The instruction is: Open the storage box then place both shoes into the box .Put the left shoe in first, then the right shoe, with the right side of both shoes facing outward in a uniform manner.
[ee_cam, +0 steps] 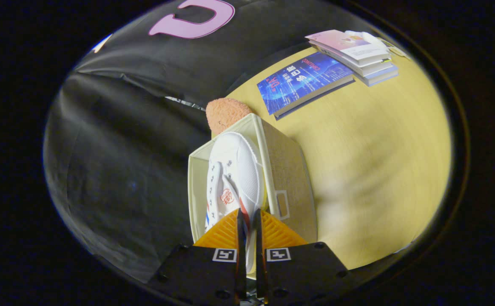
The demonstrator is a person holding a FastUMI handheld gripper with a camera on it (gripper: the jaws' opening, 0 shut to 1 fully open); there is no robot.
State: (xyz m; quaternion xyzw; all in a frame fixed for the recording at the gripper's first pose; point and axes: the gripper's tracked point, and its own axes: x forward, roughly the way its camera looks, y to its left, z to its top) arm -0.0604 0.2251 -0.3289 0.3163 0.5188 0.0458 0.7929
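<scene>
A white canvas shoe (234, 170) with a red emblem and red-blue stripes lies on its side inside the open beige storage box (288, 170), toe pointing away from me. My gripper (248, 221) is shut on the shoe's heel collar, both fingers pressing a thin edge of it between them. The box stands at the edge of the yellow table (371, 170), its handle cutout facing the tabletop side. Whether another shoe lies under this one is hidden.
A fuzzy orange object (226, 112) sits just beyond the box's far end. A blue book (302, 80) and a stack of books (358, 51) lie farther back on the table. Black cloth hangs past the table's edge beside the box.
</scene>
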